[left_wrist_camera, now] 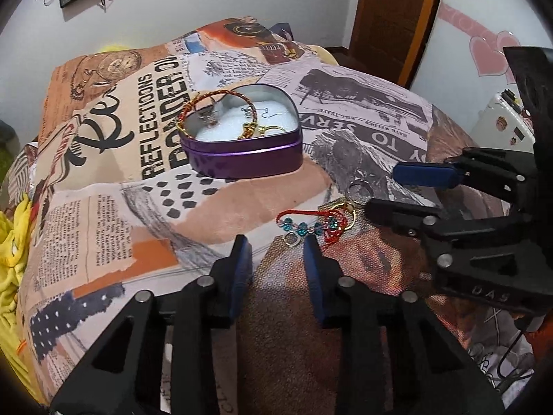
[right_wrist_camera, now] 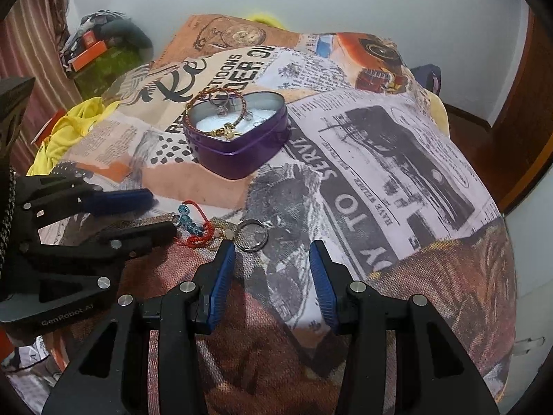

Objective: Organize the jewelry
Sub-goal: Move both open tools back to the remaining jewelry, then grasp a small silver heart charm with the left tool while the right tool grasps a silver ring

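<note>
A purple heart-shaped tin [left_wrist_camera: 249, 160] [right_wrist_camera: 242, 155] stands open on the printed bedspread, holding a braided bangle [left_wrist_camera: 207, 102] [right_wrist_camera: 221, 95], rings and gold pieces. In front of it lie a red cord bracelet with blue beads [left_wrist_camera: 311, 224] [right_wrist_camera: 193, 224], a gold piece [left_wrist_camera: 349, 209] and a silver ring [left_wrist_camera: 361, 188] [right_wrist_camera: 252, 235]. My left gripper [left_wrist_camera: 276, 242] [right_wrist_camera: 162, 211] is open and empty, its tips at the bracelet. My right gripper [right_wrist_camera: 273, 252] [left_wrist_camera: 380, 190] is open and empty, its tips just before the silver ring.
The collage-print bedspread [left_wrist_camera: 138, 207] [right_wrist_camera: 397, 173] covers the bed. Yellow cloth [right_wrist_camera: 69, 128] [left_wrist_camera: 10, 235] lies at the left edge. Orange boxes [right_wrist_camera: 90, 52] sit at the far left. A wooden door [left_wrist_camera: 390, 17] stands at the back right.
</note>
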{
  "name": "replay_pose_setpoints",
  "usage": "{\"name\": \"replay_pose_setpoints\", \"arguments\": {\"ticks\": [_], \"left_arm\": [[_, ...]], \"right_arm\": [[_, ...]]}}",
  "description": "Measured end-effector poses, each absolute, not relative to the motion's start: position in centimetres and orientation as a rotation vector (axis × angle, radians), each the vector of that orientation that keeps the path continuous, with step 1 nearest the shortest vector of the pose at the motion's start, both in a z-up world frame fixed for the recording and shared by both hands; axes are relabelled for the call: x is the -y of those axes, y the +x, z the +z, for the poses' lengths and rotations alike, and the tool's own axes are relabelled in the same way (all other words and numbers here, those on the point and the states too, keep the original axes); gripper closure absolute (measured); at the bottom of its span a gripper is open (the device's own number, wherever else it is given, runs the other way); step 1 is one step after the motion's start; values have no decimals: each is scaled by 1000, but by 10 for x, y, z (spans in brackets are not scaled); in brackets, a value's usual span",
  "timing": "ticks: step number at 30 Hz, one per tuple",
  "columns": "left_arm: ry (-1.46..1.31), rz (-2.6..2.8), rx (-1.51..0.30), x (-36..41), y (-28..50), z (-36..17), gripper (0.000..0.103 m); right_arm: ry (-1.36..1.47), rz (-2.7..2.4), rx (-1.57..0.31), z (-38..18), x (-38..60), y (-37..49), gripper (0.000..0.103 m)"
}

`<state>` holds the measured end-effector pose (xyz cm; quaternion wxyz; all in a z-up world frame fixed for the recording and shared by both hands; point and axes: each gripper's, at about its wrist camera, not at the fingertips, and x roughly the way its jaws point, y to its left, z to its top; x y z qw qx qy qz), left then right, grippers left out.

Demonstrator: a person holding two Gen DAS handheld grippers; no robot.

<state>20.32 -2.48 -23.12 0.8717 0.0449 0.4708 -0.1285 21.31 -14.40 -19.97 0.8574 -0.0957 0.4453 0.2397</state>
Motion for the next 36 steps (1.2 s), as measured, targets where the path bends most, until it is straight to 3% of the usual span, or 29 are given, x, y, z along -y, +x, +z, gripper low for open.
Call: {"name": "replay_pose_setpoints", "arguments": {"ticks": [10,16,18,36], "left_arm": [[54,-310,-994,24,209,-235,86],[43,-307,-994,23,210,-237,94],[37,-308,-994,22,211,-236,94],[-16,-261,-925,6,198,-206,94]], "right_arm": [[-235,524,-898,-204,131,213,62],[-237,531,-880,-206,128,211,73],[-235,537,-884,-206,127,212,83],[-185,517,-845,-181,138,209,83]]}}
